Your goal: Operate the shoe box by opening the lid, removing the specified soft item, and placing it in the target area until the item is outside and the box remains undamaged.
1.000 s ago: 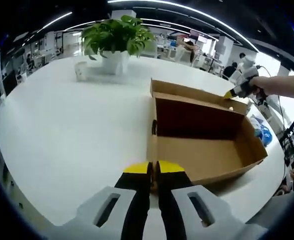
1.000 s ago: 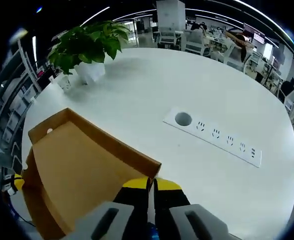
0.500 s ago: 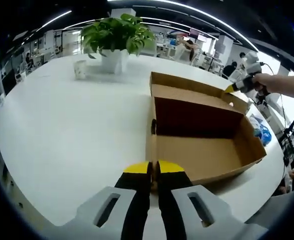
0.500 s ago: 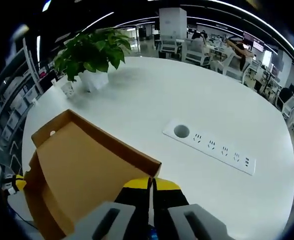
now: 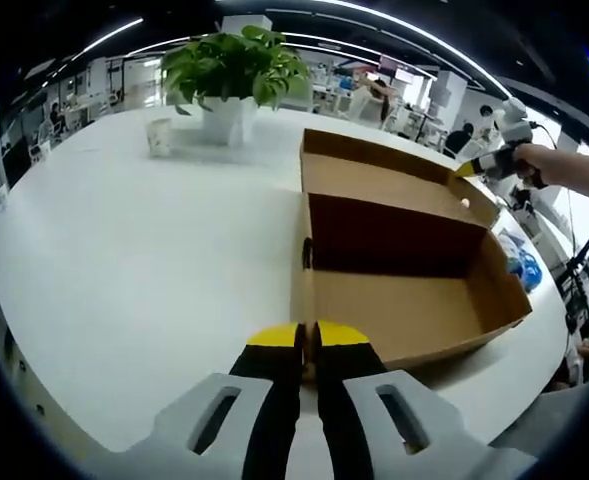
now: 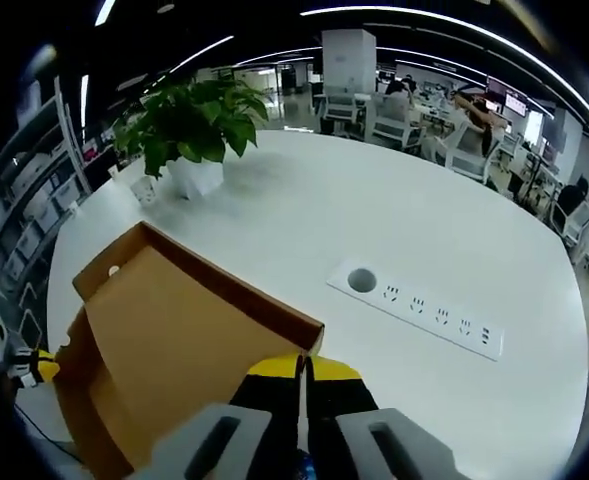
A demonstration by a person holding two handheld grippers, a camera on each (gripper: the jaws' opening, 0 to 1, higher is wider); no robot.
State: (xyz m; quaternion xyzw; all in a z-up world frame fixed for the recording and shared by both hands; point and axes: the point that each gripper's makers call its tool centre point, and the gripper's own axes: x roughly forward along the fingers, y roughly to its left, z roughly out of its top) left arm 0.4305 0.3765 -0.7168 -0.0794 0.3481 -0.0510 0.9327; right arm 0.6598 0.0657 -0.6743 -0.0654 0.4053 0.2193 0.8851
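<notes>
Since the earlier frames the lid [image 5: 389,178] of the shoe box [image 5: 414,310] has swung further back, lying flatter away from the open box, and the right gripper [image 5: 471,168] holding its far corner has moved up and away with it. In the right gripper view the lid's [image 6: 174,340] tan inner face tilts more toward the camera.

In the left gripper view the left gripper [image 5: 305,335] has its yellow-tipped jaws clenched on the near corner of the box, at the end of the wall closest to the camera. The box interior shows bare brown cardboard; the soft item cannot be made out inside it. A blue object [image 5: 527,268] lies just beyond the box's far right side, too small to identify.

In the right gripper view the right gripper's [image 6: 302,366] jaws are pressed together on the edge of the lid, gripping it.

The box sits on a white table [image 5: 134,260]. Beyond the box, toward the table's far side, stands a potted plant [image 5: 232,80] with a small cup [image 5: 160,138] just beside it. In the right gripper view a white power strip [image 6: 424,312] is set into the table, well apart from the box
</notes>
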